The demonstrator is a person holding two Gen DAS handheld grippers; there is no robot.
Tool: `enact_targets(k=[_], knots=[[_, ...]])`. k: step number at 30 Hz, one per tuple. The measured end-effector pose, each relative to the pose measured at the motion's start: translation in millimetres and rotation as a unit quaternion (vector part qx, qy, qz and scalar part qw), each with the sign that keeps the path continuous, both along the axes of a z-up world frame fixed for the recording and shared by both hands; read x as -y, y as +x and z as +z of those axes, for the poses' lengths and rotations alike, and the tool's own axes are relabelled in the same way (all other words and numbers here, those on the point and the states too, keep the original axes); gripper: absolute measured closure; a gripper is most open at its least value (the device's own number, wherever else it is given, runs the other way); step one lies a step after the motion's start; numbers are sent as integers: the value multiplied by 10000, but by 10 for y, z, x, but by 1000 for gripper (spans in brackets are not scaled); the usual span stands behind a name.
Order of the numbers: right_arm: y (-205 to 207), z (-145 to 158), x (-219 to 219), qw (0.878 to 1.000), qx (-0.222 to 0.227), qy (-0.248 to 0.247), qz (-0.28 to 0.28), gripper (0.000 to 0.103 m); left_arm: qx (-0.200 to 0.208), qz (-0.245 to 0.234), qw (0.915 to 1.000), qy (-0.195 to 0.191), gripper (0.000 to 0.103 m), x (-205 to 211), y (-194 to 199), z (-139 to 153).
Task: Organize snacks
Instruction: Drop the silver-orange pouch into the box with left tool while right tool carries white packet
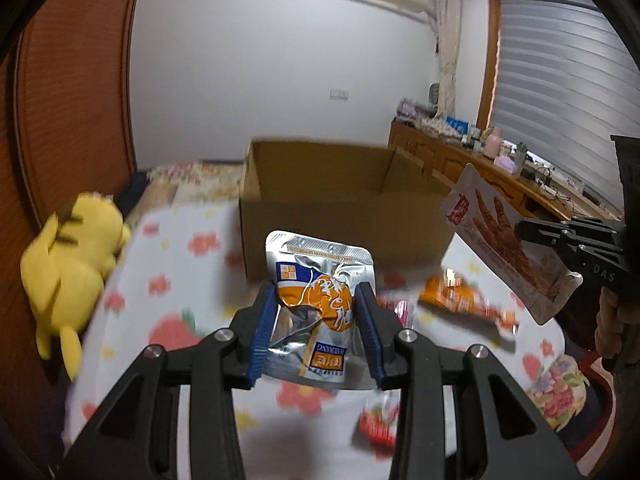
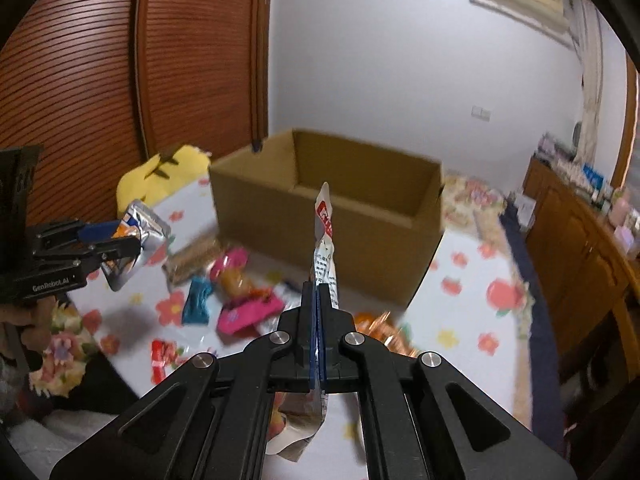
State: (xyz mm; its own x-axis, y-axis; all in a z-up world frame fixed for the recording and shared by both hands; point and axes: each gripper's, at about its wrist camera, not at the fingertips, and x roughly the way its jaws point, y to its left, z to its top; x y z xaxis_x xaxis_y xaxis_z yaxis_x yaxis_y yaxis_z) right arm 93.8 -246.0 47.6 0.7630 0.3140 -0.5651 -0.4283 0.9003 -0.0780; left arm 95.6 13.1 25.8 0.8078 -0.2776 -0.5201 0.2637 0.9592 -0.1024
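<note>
The left gripper [image 1: 316,320] clamps a silver foil pouch [image 1: 320,304] between its blue pads [image 1: 262,332], held above the flowered cloth [image 1: 180,248]; the pouch carries an orange oval with white brush characters and a blue band whose upside-down lettering seems to read "BAIRANG", though the blur makes that uncertain. The right gripper [image 2: 318,320] is pinched tight on a flat white snack packet [image 2: 324,240], seen edge-on in the right wrist view with a red label and small black print too fine to read; from the left wrist view the same packet [image 1: 500,236] shows brown crispy sticks and a red seal. "GenRobot.AI" is printed on the left gripper body [image 2: 50,282], and "DAS" on the right one [image 1: 600,268]. Both packs hang in front of the open cardboard box [image 1: 344,200]. Loose snacks lie on the cloth: a pink pack [image 2: 248,312], a teal one [image 2: 196,300], an orange one [image 1: 460,300]. A yellow plush toy [image 1: 68,268] sits at the left.
</note>
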Motion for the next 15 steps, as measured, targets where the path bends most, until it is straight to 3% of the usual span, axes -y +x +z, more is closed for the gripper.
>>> enact_targets(k=[8,15], knots=[[447,435,48,9992,362,-109,-112,103,322,-64,9995,16,64,47,519,436],[904,546,-20,9983,444,-263,-256,103,303,-115,9995,60,64,116,971,563]])
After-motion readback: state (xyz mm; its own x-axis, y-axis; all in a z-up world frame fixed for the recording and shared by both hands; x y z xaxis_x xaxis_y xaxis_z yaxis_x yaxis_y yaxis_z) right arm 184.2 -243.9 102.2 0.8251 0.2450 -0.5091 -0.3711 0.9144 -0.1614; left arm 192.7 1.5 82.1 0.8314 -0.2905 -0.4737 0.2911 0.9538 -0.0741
